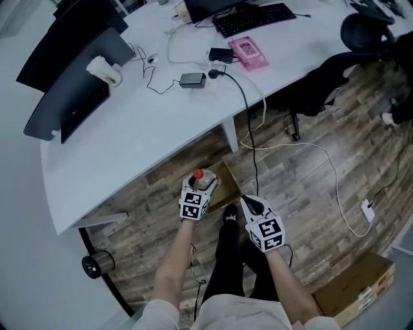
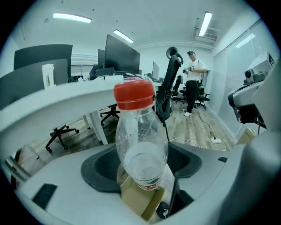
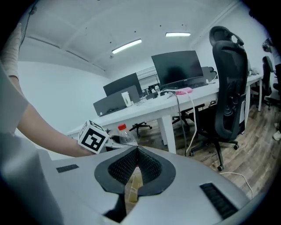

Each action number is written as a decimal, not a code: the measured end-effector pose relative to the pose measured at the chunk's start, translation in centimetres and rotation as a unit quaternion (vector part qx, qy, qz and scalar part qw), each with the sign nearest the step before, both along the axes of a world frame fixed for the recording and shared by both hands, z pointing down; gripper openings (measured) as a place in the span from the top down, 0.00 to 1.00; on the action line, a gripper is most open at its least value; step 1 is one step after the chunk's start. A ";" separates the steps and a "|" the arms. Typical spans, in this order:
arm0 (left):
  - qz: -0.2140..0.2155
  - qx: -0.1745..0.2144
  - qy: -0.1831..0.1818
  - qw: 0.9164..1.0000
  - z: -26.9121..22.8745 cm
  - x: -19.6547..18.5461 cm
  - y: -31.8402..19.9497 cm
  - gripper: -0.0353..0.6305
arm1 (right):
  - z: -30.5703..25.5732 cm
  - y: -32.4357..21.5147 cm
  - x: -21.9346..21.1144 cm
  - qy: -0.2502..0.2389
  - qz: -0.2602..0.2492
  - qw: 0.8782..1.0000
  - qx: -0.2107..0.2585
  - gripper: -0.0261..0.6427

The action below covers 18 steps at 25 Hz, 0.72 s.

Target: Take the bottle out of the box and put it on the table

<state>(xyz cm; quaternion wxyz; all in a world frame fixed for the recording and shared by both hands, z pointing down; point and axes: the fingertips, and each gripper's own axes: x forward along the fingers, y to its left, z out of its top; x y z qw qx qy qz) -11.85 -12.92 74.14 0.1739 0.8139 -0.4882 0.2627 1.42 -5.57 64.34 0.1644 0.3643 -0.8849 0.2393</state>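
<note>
A clear plastic bottle (image 1: 201,178) with a red cap stands upright between the jaws of my left gripper (image 1: 199,187), which is shut on its body. In the left gripper view the bottle (image 2: 140,145) fills the middle, held just above the open brown cardboard box (image 2: 139,200). The box (image 1: 227,187) sits on the wood floor beside the white table (image 1: 155,126). My right gripper (image 1: 251,206) hovers right of the box, jaws shut on nothing. The right gripper view has its jaws (image 3: 137,151) closed together, with the bottle (image 3: 124,132) and the left gripper's marker cube (image 3: 93,137) beyond.
The table carries monitors (image 1: 74,106), a keyboard (image 1: 253,18), a pink case (image 1: 248,53), a power brick (image 1: 192,80) and cables. A black office chair (image 1: 335,71) stands at the right. Another cardboard box (image 1: 358,287) lies bottom right. A person (image 2: 192,83) stands far off.
</note>
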 end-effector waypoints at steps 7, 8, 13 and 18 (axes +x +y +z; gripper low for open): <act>0.015 0.021 0.002 1.000 -11.0 -0.4 1.8 0.46 | -9.2 0.8 -0.3 0.002 0.018 1.000 0.015 0.90; 0.018 0.025 0.002 1.000 -12.2 -0.6 1.9 0.46 | -10.3 0.9 -0.6 0.001 0.020 1.000 0.017 0.90; 0.022 0.048 0.005 0.999 -18.3 -2.3 1.5 0.46 | -14.9 0.9 -2.8 -0.006 0.030 0.999 0.030 0.90; 0.033 0.072 0.001 0.997 -23.3 -4.7 -0.9 0.46 | -17.5 0.8 -5.2 -0.020 0.041 0.998 0.030 0.90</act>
